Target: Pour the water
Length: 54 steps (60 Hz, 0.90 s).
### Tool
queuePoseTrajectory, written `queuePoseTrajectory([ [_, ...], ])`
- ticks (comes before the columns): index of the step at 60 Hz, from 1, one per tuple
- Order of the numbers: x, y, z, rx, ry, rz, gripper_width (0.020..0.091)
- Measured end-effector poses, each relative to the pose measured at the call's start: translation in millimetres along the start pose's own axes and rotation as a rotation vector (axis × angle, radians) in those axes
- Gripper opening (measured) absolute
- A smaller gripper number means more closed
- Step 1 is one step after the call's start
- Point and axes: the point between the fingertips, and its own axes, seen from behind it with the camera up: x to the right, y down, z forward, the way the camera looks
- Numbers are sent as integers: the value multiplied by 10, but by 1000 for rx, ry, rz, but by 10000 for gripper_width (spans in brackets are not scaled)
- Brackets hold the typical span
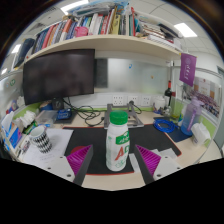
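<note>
Centrally: bottle (118, 142), green cap, upright on desk (105, 178), between wide-open gripper (113, 160) fingers, gaps both sides; nothing gripped.

The gripper (118, 160) is seen as two dark, near-black fingers, broad at the base and narrowing forward. On each inner face a magenta pad (80, 158) is carried, ribbed with fine parallel ridges and roughly triangular in outline. No cables, screws or markings can be made out.
</note>
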Motion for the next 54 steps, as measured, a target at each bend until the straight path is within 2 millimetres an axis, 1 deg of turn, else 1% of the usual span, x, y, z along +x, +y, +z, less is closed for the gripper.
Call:
queuePoseTrajectory([
  [3, 49, 9, 131, 21, -9, -8, 858],
  [8, 112, -44, 319, 72, -23, -22, 847],
  [11, 116, -73, 428, 100, -35, -29, 833],
  [14, 114, -59, 535, 109, -47, -31, 813],
  [16, 108, -71, 578, 115, -55, -30, 805],
  [19, 99, -79, 648, 131, -62, -28, 750],
  [23, 89, -59, 738, 139, -67, -24, 640],
  [24, 95, -38, 760, 135, -66, -24, 603],
  [26, 101, -27, 809, 138, -73, -21, 554],
  [27, 103, -5, 822, 138, -74, -21, 539],
  [29, 90, -38, 824, 162, -80, -21, 533],
  [35, 85, -51, 812, 192, -69, -44, 467],
  [41, 64, -66, 812, 224, -84, -70, 382],
  [48, 63, -78, 819, 229, -84, -62, 344],
  [54, 60, -74, 827, 220, -78, -65, 343],
])
